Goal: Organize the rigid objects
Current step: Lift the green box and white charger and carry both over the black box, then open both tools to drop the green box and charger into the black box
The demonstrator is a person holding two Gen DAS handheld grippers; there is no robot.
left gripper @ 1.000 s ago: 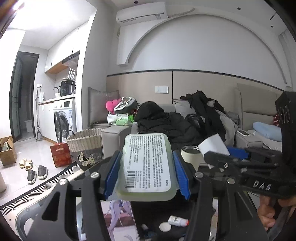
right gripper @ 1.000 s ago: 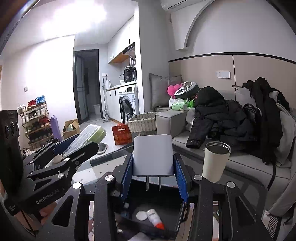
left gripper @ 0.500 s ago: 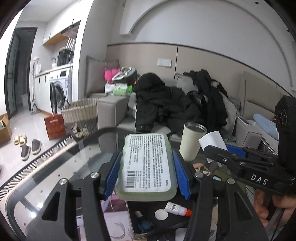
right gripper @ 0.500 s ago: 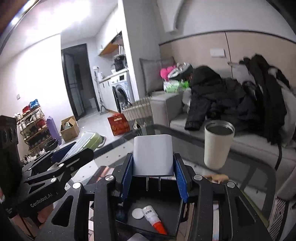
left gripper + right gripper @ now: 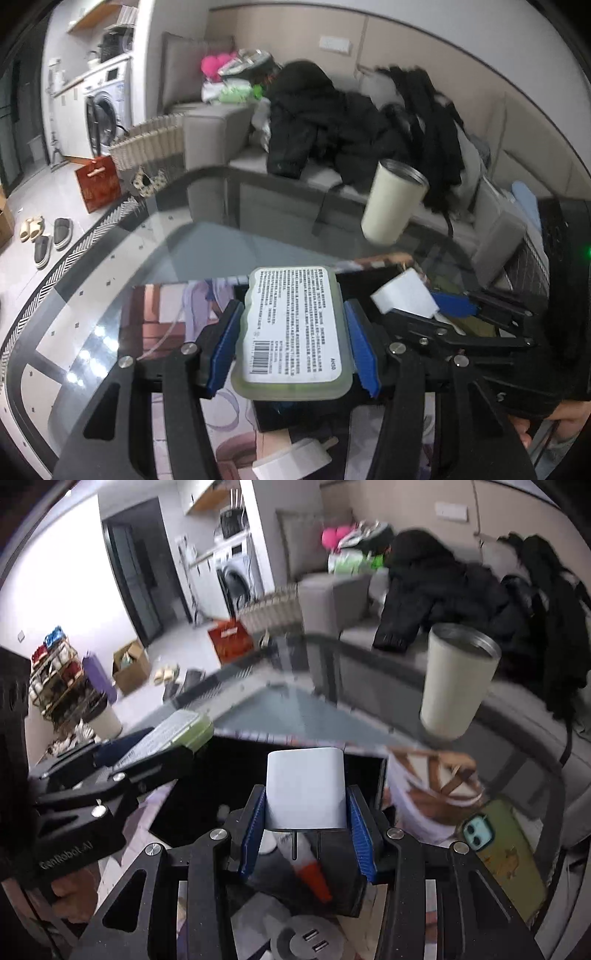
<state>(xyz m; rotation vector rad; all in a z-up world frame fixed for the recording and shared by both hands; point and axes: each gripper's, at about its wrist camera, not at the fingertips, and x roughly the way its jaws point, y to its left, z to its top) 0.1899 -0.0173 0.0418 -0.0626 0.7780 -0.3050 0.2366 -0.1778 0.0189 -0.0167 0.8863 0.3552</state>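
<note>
My left gripper (image 5: 293, 345) is shut on a pale green flat case with a white printed label (image 5: 293, 328), held over a black tray (image 5: 373, 282). My right gripper (image 5: 306, 825) is shut on a white plug adapter (image 5: 306, 788) with its two prongs pointing down, held over the same black tray (image 5: 207, 797). A white tube with a red cap (image 5: 306, 864) and a white round piece (image 5: 266, 843) lie in the tray. Each gripper shows in the other's view: the right gripper (image 5: 432, 312), the left gripper (image 5: 155, 746).
A cream tumbler (image 5: 393, 203) stands at the far side of the glass table (image 5: 110, 266). A green-cased phone (image 5: 504, 860) lies at the right. A white plug (image 5: 291, 461) and a round grey USB charger (image 5: 303, 939) lie near the front. A sofa with dark coats (image 5: 332, 122) is behind.
Both grippers have tilted down and moved in over the black tray, still holding the case and the adapter. The table top now fills the views.
</note>
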